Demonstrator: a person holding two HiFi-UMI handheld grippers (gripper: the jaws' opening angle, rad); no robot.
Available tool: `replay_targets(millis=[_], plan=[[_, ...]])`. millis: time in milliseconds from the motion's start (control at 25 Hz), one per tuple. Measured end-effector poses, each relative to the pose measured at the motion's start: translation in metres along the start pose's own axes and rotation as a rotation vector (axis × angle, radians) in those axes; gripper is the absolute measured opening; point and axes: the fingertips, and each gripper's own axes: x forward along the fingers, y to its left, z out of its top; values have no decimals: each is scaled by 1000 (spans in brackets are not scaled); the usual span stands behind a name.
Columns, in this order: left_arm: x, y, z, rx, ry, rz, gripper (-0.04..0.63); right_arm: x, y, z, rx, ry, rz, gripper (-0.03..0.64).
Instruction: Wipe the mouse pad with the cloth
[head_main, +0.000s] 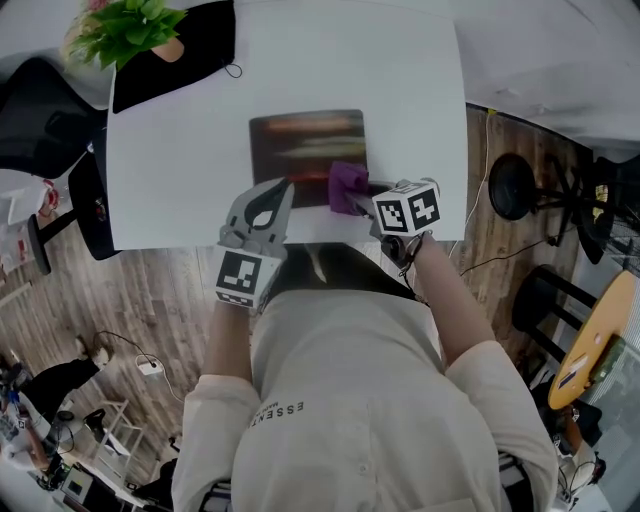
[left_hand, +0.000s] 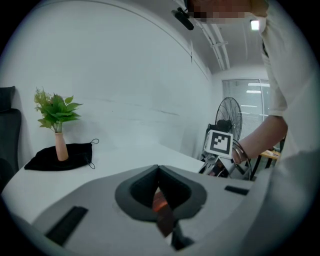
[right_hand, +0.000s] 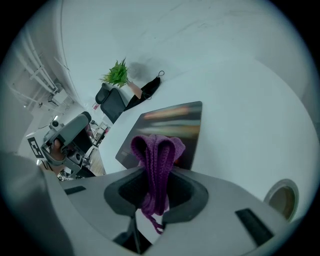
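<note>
A dark mouse pad (head_main: 308, 148) with orange streaks lies on the white table (head_main: 180, 170), near its front edge. My left gripper (head_main: 280, 190) is at the pad's near left corner, shut on the pad's edge; in the left gripper view a thin strip of the mouse pad (left_hand: 161, 207) runs between the closed jaws of the left gripper (left_hand: 159, 172). My right gripper (head_main: 358, 203) is shut on a purple knitted cloth (head_main: 347, 184) at the pad's near right corner. In the right gripper view the cloth (right_hand: 156, 155) bunches out of the right gripper (right_hand: 156, 176) over the mouse pad (right_hand: 167, 125).
A potted plant (head_main: 135, 30) stands on a black cloth (head_main: 195, 45) at the table's far left corner. A black chair (head_main: 40, 120) is to the left, a fan (head_main: 512, 185) on the wooden floor to the right. The table's front edge runs just below both grippers.
</note>
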Motion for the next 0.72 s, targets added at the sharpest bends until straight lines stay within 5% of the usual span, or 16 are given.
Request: replay_targets(millis=[720], plan=[[11, -26, 18, 61, -14, -19, 2, -56, -55, -11, 46, -56, -128, 95]])
